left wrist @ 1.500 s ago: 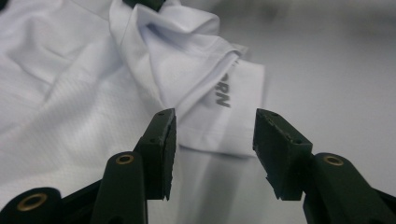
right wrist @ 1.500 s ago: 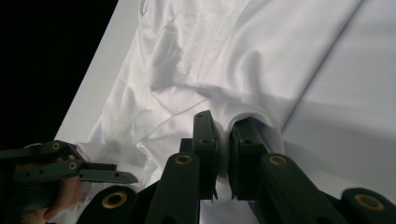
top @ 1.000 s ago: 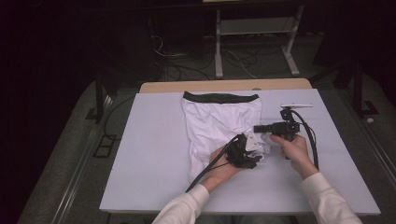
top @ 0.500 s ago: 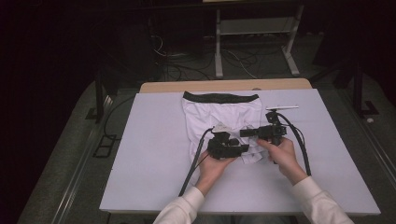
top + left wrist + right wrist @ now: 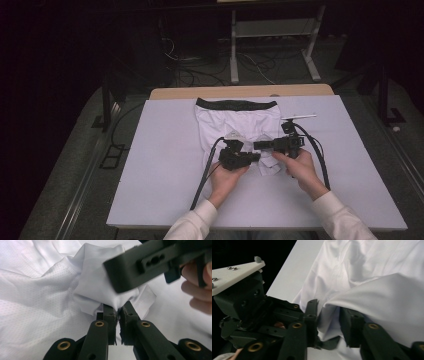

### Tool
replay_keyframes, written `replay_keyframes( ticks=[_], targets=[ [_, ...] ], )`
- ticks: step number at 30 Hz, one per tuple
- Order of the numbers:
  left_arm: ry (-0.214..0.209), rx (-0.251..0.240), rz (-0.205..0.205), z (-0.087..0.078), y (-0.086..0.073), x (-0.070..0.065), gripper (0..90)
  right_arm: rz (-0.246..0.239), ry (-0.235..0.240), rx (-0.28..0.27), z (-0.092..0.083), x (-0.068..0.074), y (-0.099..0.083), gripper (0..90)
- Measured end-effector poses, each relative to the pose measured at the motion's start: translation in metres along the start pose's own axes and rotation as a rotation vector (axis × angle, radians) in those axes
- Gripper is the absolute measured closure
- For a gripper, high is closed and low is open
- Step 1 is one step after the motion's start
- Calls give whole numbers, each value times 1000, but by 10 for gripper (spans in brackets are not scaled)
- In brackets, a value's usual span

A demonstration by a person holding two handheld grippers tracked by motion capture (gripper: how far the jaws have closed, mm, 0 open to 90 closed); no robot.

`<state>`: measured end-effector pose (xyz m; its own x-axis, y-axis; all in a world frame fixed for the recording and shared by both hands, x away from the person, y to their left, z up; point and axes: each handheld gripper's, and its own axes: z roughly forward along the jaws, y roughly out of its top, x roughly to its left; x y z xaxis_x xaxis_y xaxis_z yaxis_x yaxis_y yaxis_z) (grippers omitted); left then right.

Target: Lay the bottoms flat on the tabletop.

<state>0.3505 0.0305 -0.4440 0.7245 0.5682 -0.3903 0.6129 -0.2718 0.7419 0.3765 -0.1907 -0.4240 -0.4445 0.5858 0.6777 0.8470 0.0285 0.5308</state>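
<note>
1. High view: your shorts [image 5: 235, 120], white with a dark waistband, lie flat on the white table [image 5: 155, 170], waistband at the far edge, leg ends toward you. Your left gripper [image 5: 256, 157] and right gripper [image 5: 259, 145] meet over the near right corner of the cloth, tips almost touching each other. Your left hand [image 5: 225, 179] and right hand [image 5: 300, 167] come in from the near edge, and a cable runs back from each tool toward you.

2. Left gripper view: your left gripper [image 5: 118, 312] has its jaws together, pinching a bunched fold of the shorts [image 5: 37, 305] right at the tips; they have just been closing on it. The cloth puffs up beyond the pinch. The right gripper's black body crosses the upper right, just above that fold, with your right hand [image 5: 200, 287] behind it.

3. Right gripper view: your right gripper [image 5: 328, 312] has its jaws a little apart, with a drape of the shorts [image 5: 374, 285] hanging between them; they have just been opening. The cloth lies against the right-hand jaw, and you cannot tell whether the left-hand one touches it. The left gripper sits close at the left, its pale plate [image 5: 234, 276] on top.
</note>
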Motion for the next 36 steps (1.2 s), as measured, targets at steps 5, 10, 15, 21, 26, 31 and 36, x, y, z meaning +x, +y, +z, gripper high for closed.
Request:
replay_keyframes(
  ticks=[5,10,15,21,26,31,36],
  targets=[
    [18,12,5,-11,6,4,838,-50,-59,-40,-15,2,1,575],
    [46,41,42,-24,9,12,836,-74,-97,-63,-28,1,-3,522],
    [30,48,33,-37,0,29,835,-44,-118,-75,-35,-6,-10,497],
    [-8,38,2,-50,-6,45,835,-29,-135,-48,-30,-8,-23,494],
    [-8,43,-10,-55,-11,53,835,-28,-129,-9,-20,-6,-33,496],
    [-2,51,-27,-56,-14,59,834,-25,-91,30,-8,-3,-39,497],
    [-2,55,-49,-55,-15,63,833,-56,-64,72,3,3,-42,478]
  ],
)
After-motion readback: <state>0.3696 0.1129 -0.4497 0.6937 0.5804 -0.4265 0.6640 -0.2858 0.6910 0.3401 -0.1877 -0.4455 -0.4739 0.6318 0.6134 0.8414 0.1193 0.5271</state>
